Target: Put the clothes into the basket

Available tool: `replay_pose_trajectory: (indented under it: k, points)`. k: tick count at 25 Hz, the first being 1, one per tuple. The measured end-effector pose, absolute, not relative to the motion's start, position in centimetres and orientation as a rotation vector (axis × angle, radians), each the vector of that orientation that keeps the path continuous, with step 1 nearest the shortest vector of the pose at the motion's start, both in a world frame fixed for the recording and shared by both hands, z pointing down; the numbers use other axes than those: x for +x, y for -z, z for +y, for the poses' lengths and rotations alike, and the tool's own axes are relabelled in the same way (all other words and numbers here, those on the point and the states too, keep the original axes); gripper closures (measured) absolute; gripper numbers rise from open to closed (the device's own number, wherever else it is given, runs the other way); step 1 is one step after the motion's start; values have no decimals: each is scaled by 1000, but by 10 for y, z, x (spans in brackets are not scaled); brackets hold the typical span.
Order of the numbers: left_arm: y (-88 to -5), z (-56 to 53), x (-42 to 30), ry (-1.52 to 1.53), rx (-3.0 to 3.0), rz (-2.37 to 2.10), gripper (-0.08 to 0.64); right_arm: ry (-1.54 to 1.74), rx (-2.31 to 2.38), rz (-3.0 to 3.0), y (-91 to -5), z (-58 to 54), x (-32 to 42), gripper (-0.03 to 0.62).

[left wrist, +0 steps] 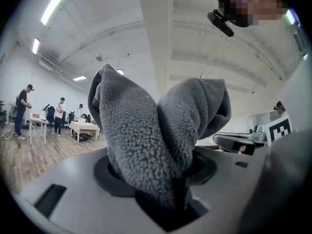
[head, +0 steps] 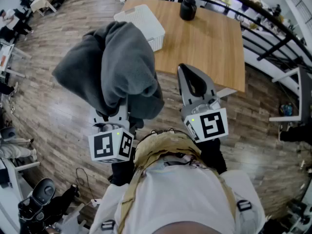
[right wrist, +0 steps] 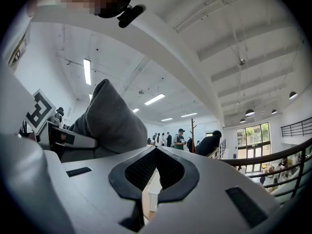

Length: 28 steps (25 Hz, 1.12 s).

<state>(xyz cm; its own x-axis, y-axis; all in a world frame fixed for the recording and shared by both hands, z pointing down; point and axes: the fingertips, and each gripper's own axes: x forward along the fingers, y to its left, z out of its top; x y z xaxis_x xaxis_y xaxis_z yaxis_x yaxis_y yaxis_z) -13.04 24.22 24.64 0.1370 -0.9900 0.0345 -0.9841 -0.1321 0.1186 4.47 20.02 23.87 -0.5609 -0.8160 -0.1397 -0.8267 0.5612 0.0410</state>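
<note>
head view: the left gripper (head: 117, 112) holds a bulky grey fleece garment (head: 117, 67) in the air, short of the wooden table (head: 204, 48). the white basket (head: 144, 23) sits near the table's left corner, partly hidden behind the cloth. the right gripper (head: 189, 77) points at the table with its jaws together and nothing in them.

left gripper view: the jaws pinch a thick fold of fleece, and the rest billows loose above them. only that one fold is pinched, so the heavy loose part could drag it free on the way over.

right gripper view: the closed jaws frame a sliver of the basket wall. the basket looks light (i can't tell how full it is). a trailing sleeve could snag its rim and shove it off the corner, or be left hanging outside.
</note>
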Motion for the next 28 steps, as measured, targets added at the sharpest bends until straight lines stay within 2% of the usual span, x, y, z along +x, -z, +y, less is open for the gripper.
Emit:
replay_pose_trajectory:
  k: [28]
  points:
    - [-283, 249, -119, 3, 2168, -2005, 319, -50, -1417, 2713, -269, 206, 73, 572]
